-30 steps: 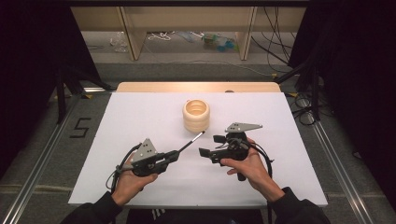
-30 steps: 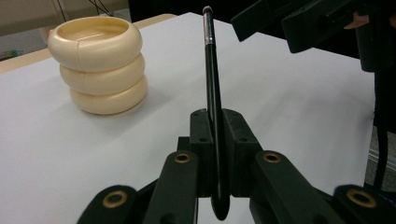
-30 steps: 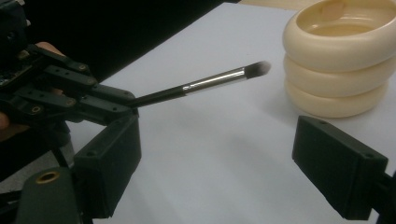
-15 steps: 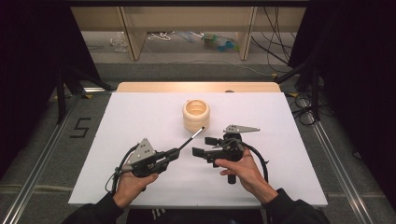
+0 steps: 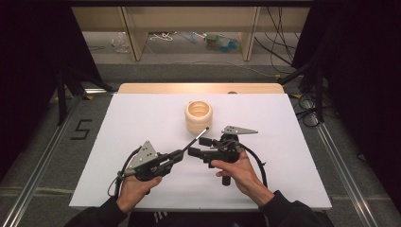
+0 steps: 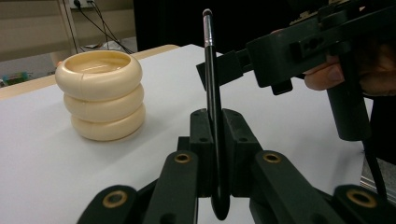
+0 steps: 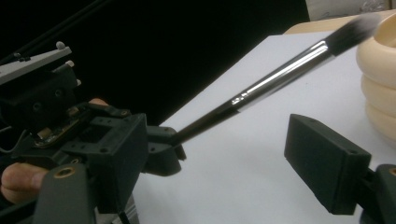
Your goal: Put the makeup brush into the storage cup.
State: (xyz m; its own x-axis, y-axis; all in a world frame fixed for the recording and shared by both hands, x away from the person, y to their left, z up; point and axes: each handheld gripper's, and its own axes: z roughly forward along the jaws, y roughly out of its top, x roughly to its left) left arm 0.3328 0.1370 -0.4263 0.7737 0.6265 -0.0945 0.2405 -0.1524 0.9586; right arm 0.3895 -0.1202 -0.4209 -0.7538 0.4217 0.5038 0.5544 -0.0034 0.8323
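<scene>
Slim black makeup brush (image 5: 194,139) angled up, near cream ribbed holder (image 5: 198,116)

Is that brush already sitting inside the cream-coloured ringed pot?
No, the brush is clamped in the left tongs and points up toward the pot, its tip outside and short of the rim in the high view.

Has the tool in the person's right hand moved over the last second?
Yes. In the high view the right tool has slid leftward, closer to the brush held by the left tool, ending nearer in front of the cream ringed holder.
</scene>
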